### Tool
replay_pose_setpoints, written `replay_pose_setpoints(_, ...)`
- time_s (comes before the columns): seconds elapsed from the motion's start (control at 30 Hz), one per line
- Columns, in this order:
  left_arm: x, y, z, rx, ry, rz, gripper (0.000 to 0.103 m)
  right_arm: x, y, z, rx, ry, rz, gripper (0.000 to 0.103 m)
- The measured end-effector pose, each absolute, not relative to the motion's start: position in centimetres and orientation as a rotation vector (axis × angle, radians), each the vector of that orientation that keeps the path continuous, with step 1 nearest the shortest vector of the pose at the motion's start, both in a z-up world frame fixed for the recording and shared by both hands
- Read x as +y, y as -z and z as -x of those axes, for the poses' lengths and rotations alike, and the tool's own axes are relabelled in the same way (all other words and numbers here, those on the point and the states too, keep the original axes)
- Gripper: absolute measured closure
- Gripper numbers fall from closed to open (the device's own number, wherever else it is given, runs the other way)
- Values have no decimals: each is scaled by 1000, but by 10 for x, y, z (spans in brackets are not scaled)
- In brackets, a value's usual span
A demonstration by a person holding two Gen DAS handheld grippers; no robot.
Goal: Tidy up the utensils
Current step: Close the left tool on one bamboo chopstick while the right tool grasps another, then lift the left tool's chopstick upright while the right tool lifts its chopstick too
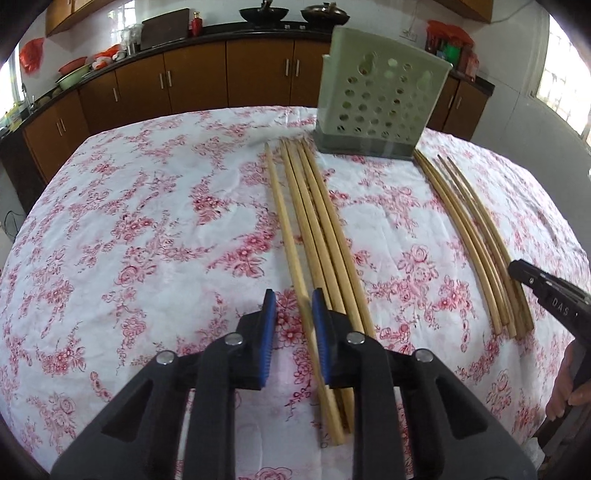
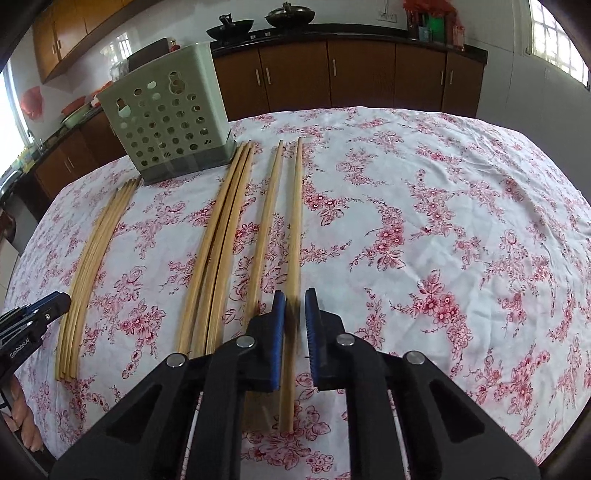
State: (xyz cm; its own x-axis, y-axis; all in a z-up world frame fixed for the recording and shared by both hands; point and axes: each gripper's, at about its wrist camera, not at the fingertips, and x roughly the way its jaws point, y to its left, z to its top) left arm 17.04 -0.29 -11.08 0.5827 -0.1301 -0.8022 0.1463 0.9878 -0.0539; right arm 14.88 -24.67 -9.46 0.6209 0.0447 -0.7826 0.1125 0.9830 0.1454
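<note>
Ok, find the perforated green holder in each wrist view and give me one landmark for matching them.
Left wrist view: the holder stands upper right of centre, at the far edge of the table, between two bunches of chopsticks.
Right wrist view: the holder stands upper left, its near corner beside the tips of the middle chopstick bunch.
Shared landmark: the black wok on the counter behind.
</note>
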Motion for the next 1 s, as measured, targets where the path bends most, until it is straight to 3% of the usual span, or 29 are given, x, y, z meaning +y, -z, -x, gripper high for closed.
replay_pose_setpoints(0.1,-6,111,-168,934,147,-49,86,-242,94,-150,907,52,-168,90)
replay_pose_setpoints(0.17,-5,111,-171,934,128,-58,94,-238,94,-151,908,40,-147,90)
replay_pose_setpoints(0.23,3,110,-176,938,118,-42,95,-236,94,-152,903,40,-114,94)
replay_pose_setpoints(0.6,58,109,-216,924,-5,-32,95,-286,96,-175,884,155,-176,95)
replay_pose_setpoints(1.0,63,108,-197,908,11,-36,93,-285,97,-160,881,143,-173,94)
